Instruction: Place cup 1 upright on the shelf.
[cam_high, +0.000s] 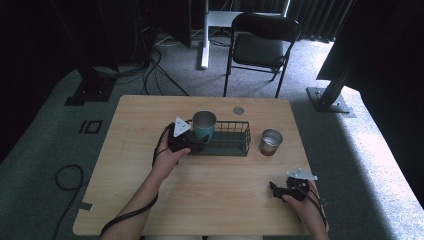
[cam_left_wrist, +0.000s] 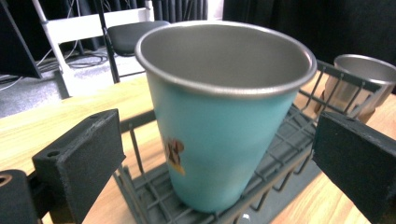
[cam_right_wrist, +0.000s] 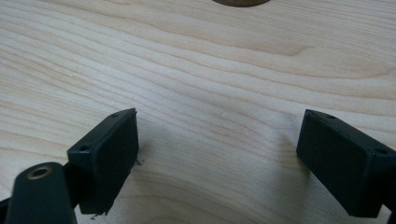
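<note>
The teal cup (cam_left_wrist: 219, 126), standing at the left end of the wire rack (cam_high: 235, 142), is bracketed by the left gripper (cam_high: 192, 144) with fingers wide, so closing is judged next.

The teal cup (cam_left_wrist: 219, 135) stands upright in the left end of the black wire rack (cam_left_wrist: 285, 154), mouth up, and its grey metal inside looks empty. It tapers towards the base, with a bare steel rim and a small brown-and-orange mark low on its side. From the high view, the teal cup (cam_high: 204, 125) sits on the rack's floor near the middle of the table (cam_high: 210, 200).
</note>
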